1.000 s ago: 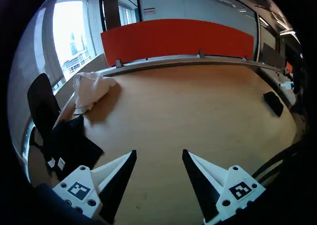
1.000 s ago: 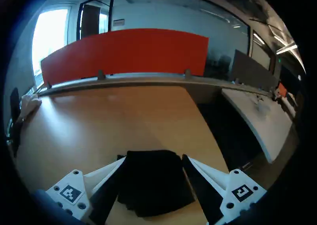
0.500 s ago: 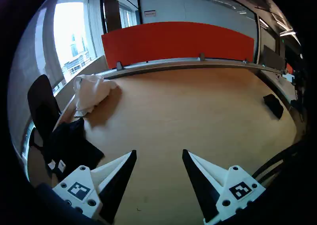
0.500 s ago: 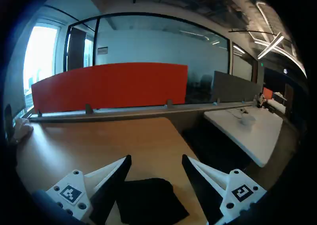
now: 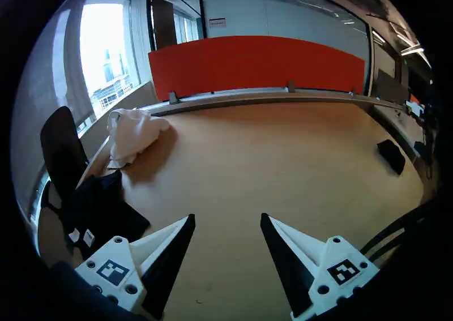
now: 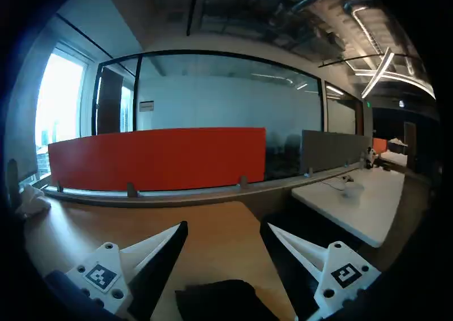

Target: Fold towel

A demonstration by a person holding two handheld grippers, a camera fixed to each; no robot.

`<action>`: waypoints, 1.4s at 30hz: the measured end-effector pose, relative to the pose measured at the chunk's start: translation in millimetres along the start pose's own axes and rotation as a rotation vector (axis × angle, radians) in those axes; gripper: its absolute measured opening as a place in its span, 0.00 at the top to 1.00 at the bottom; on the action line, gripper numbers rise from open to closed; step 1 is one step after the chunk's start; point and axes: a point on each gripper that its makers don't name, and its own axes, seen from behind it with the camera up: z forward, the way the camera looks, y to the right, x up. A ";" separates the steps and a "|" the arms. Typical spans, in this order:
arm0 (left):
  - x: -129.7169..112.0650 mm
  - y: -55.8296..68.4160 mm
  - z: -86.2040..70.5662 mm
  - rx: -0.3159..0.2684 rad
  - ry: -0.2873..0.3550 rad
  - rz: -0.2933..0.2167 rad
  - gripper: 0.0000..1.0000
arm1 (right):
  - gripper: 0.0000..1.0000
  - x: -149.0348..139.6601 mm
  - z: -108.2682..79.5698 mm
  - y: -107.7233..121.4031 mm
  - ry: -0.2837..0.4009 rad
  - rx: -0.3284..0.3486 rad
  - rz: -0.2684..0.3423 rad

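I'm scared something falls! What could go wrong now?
1. The crumpled white towel sits near the left edge of the desk; a careless tug might drag it off.
2. The dark cloth by the chair lies at that edge too and could slip down.
3. The open right gripper is aimed above the folded black cloth; lowering blindly could muss it.

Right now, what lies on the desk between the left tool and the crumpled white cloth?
In the left gripper view, the stretch from the left tool to the white cloth is bare desk; a black cloth lies beside it.
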 end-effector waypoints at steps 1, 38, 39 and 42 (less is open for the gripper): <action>0.7 0.0 0.2 0.000 0.002 -0.001 0.15 | 0.01 1.3 -0.8 -1.3 0.003 0.004 -0.002; 85.0 -36.6 12.1 0.050 0.267 -0.074 0.15 | 0.01 50.7 -23.3 -135.2 0.060 0.203 -0.027; 90.1 -37.7 13.5 0.049 0.282 -0.080 0.15 | 0.01 50.9 -24.0 -139.7 0.059 0.207 -0.026; 104.4 -42.9 17.9 0.049 0.321 -0.101 0.15 | 0.01 52.1 -26.8 -154.0 0.052 0.223 -0.024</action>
